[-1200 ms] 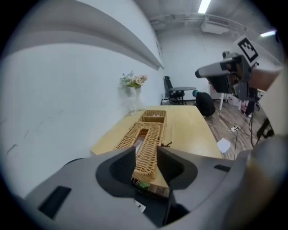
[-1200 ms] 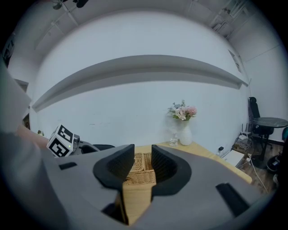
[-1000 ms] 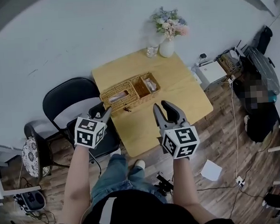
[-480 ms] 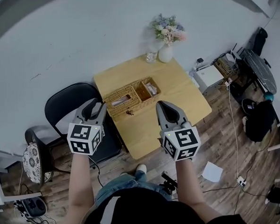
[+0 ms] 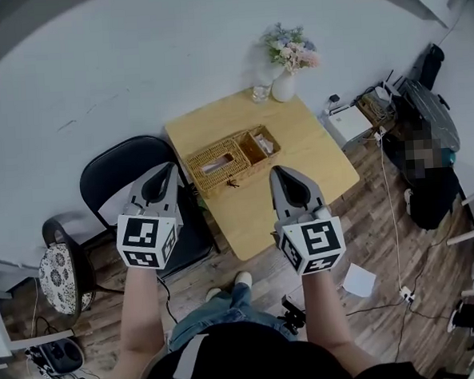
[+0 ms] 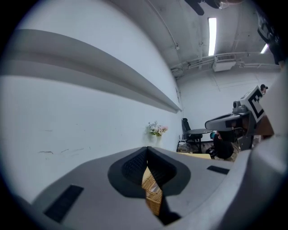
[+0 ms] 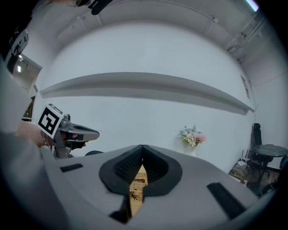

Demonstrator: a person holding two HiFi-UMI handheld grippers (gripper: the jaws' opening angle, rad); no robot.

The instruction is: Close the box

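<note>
- The left gripper (image 6: 146, 150) had its jaws pressed together tip to tip, with nothing pinched between them.
- The right gripper (image 7: 142, 148) was the same: jaws fully together and empty.
- Both grippers hung in the air, well apart from each other and touching nothing.
- In the head view, the left one was above the black chair (image 5: 112, 172), at about 8 o'clock from the wicker box (image 5: 219, 158).
- The right one was above the near part of the wooden table (image 5: 307, 152), at about 5 o'clock from the box.
- The box lay toward the table's 9 o'clock side. Its longer part was covered by a slotted top, and its small end compartment at 3 o'clock was open, with something pale inside.
- A small dark piece (image 5: 232, 182) lay just beside the box at 6 o'clock; what it was could not be told.
- A vase of flowers (image 5: 285, 57) stood at the table's far corner, about 1 o'clock from the box, with a clear glass (image 5: 261, 91) just beside it.
- The chair stood against the table's 9 o'clock edge.
</note>
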